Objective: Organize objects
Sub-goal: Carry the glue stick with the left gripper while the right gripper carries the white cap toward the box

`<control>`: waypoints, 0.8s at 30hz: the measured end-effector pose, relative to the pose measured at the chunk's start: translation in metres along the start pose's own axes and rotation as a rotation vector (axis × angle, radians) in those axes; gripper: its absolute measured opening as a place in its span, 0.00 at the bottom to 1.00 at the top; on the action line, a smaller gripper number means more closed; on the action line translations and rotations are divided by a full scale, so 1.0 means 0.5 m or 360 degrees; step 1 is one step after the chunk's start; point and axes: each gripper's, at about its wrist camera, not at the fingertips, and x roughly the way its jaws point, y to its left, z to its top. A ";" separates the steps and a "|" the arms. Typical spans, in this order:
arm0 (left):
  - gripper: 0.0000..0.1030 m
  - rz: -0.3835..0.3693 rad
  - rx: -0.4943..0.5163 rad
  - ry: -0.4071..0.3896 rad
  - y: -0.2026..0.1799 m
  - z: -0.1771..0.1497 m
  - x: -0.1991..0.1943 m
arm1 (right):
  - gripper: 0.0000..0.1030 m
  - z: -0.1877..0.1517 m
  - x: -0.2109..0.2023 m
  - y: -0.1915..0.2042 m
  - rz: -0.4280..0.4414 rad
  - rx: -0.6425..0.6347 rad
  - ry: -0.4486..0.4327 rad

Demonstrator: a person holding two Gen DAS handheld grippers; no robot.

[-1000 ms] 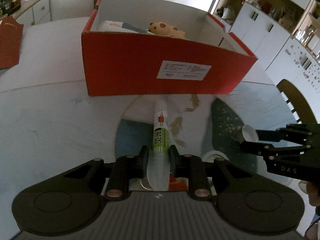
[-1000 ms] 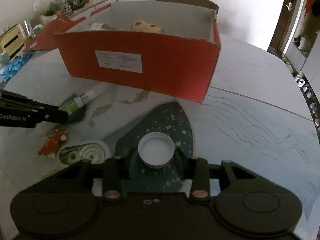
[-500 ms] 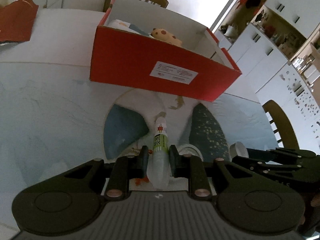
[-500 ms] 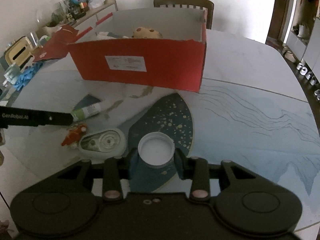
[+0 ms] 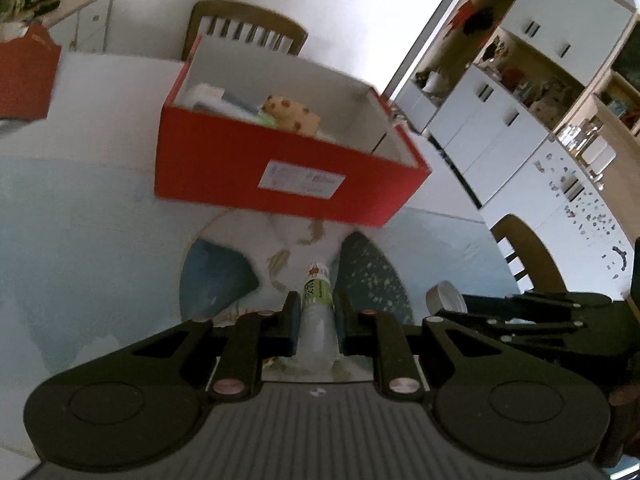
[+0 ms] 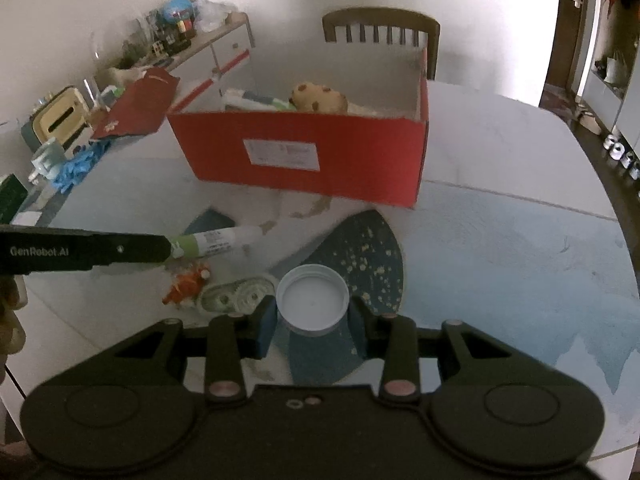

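Gripper (image 6: 172, 249) arm reads "GenRobot.AI".

walls: white | chair (image 6: 381, 36) wooden | cabinets (image 5: 500, 120) white | sideboard (image 6: 216, 46) cluttered

The round table (image 6: 500, 240) carries an open red box (image 6: 340, 160). Near it lie a small orange toy (image 6: 186, 286) and a pale tape dispenser (image 6: 234, 298).

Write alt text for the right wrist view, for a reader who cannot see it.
The right gripper grips a white cap above the table, facing an open red box of items. At left, the left gripper grips a green-labelled tube.
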 end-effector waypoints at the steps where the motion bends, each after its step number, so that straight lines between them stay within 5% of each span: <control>1: 0.16 -0.0007 0.0011 -0.0013 -0.004 0.005 -0.005 | 0.36 0.008 -0.005 -0.001 -0.0001 -0.0003 -0.0016; 12: 0.16 -0.0070 0.0166 -0.0221 -0.059 0.099 -0.051 | 0.36 0.113 -0.036 -0.009 -0.0024 -0.0083 -0.0152; 24: 0.16 0.0067 0.0349 -0.0409 -0.067 0.249 -0.020 | 0.36 0.220 0.010 -0.023 -0.0056 -0.0138 -0.0196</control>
